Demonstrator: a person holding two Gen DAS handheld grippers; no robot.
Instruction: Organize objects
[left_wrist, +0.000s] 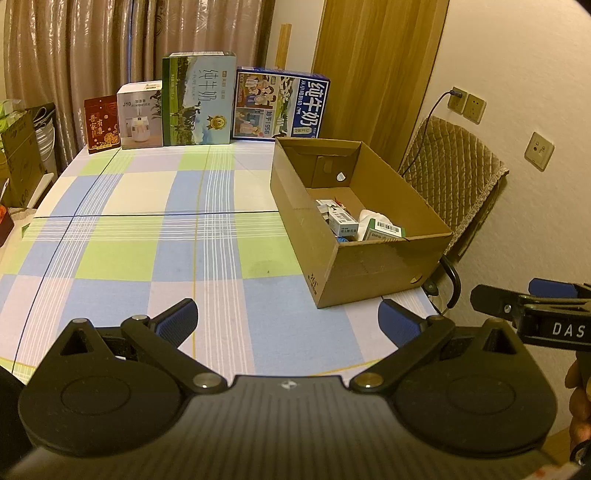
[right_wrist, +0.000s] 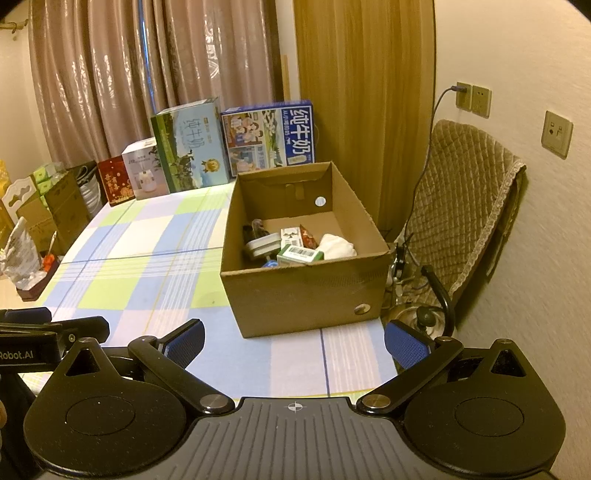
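Cardboard box (right_wrist: 306, 291) at one o'clock on the checked bench (left_wrist: 155, 240), small packets (right_wrist: 299, 254) already inside.
Left gripper (left_wrist: 288, 321) and right gripper (right_wrist: 293, 341) hovered with jaws wide, empty; reaching in could snag the box's rim.

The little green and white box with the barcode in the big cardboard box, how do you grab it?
Come straight down from above with the open right tool. The green and white box lies flat on top of the pile, barcode up, so pinch its two long sides. The cardboard box walls block any sideways approach.
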